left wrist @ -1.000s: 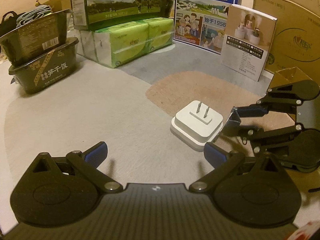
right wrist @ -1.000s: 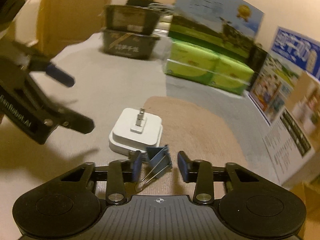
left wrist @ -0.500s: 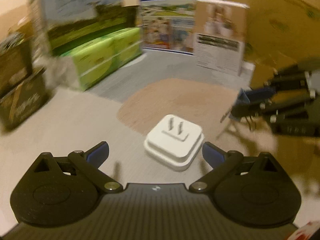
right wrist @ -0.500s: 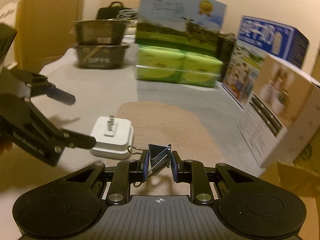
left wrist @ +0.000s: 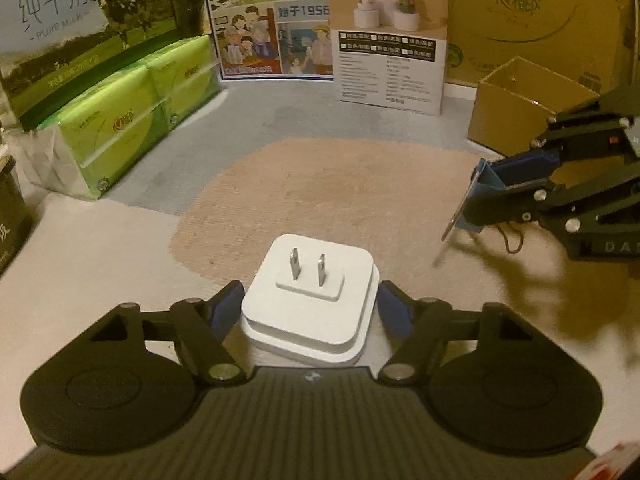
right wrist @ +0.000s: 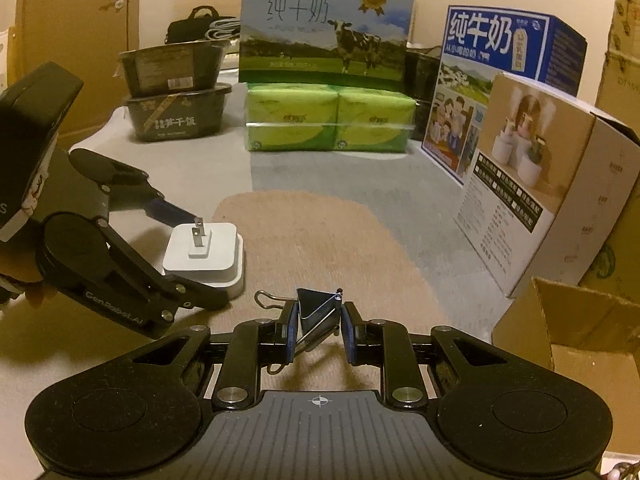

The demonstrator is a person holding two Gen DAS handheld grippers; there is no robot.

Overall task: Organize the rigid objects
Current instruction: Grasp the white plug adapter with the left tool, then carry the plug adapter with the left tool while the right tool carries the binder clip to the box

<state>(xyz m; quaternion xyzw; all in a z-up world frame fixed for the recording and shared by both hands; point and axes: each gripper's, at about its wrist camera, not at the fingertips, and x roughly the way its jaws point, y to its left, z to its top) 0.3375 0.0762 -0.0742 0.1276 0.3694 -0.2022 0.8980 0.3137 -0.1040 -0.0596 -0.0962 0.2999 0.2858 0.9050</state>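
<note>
A white plug adapter (left wrist: 312, 308) lies prongs-up at the near edge of a brown oval mat (left wrist: 340, 192). My left gripper (left wrist: 310, 296) straddles it and its jaws are closing, the blue pads (left wrist: 228, 304) close to its two sides, with a thin gap still showing on the right. In the right wrist view the same adapter (right wrist: 208, 252) sits between the left gripper's fingers (right wrist: 172, 212). My right gripper (right wrist: 318, 320) is shut on a dark blue binder clip (right wrist: 316, 312), held a little above the mat. From the left wrist view that clip (left wrist: 482, 184) hangs at the right.
An open small cardboard box (left wrist: 516, 112) stands at the right, next to a humidifier box (left wrist: 388, 32). Milk cartons (right wrist: 328, 28) and green tissue packs (left wrist: 120, 120) line the back. Black food tubs (right wrist: 176, 96) are stacked at the far left.
The left gripper has moved forward over the adapter and narrowed its jaws around it. The right gripper shut on the binder clip and drew it back and up from the adapter.
</note>
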